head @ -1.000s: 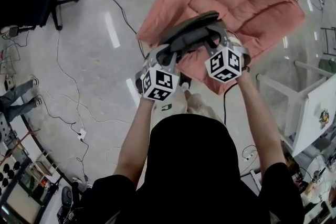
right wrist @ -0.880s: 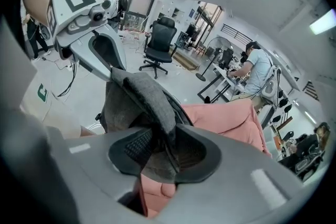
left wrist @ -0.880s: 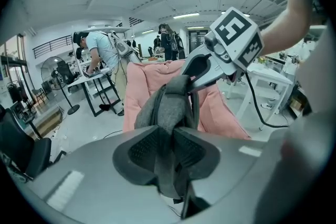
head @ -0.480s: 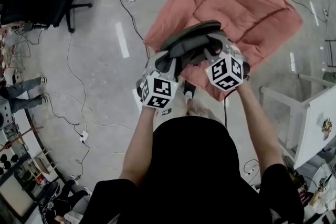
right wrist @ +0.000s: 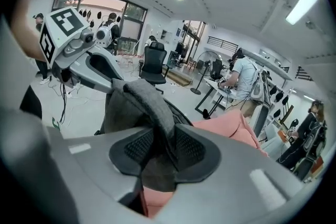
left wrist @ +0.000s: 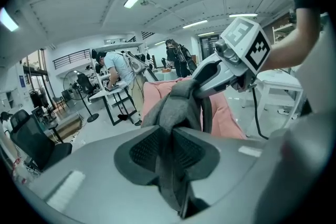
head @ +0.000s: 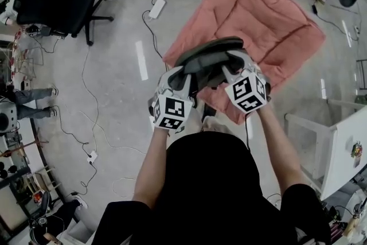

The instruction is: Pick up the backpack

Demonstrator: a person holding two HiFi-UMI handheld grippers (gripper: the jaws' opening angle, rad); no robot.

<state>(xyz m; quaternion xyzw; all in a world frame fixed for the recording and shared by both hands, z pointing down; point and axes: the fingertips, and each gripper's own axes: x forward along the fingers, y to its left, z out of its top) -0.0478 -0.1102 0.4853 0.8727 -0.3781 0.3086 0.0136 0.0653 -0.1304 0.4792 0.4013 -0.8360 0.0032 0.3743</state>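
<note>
The grey backpack (head: 209,54) hangs in the air above a pink quilt (head: 258,14), held up by both grippers. My left gripper (head: 184,74) is shut on a grey fabric strap (left wrist: 176,113), which is pinched between its pads (left wrist: 147,147). My right gripper (head: 229,66) is shut on the other padded grey strap (right wrist: 149,102), which runs down between its pads (right wrist: 189,147). Each gripper view shows the opposite gripper just across the bag: the right gripper (left wrist: 210,73) and the left gripper (right wrist: 100,68). The bag's lower body is hidden beneath the grippers.
The pink quilt lies spread on the concrete floor ahead. A black office chair (head: 57,6) stands far left, a white table (head: 344,140) at the right. Cables (head: 86,117) and a power strip (head: 156,7) trail over the floor. People work at benches (left wrist: 113,86) in the background.
Both grippers have risen together with the backpack, which now hangs higher above the quilt. Both grips on the straps look unchanged.
</note>
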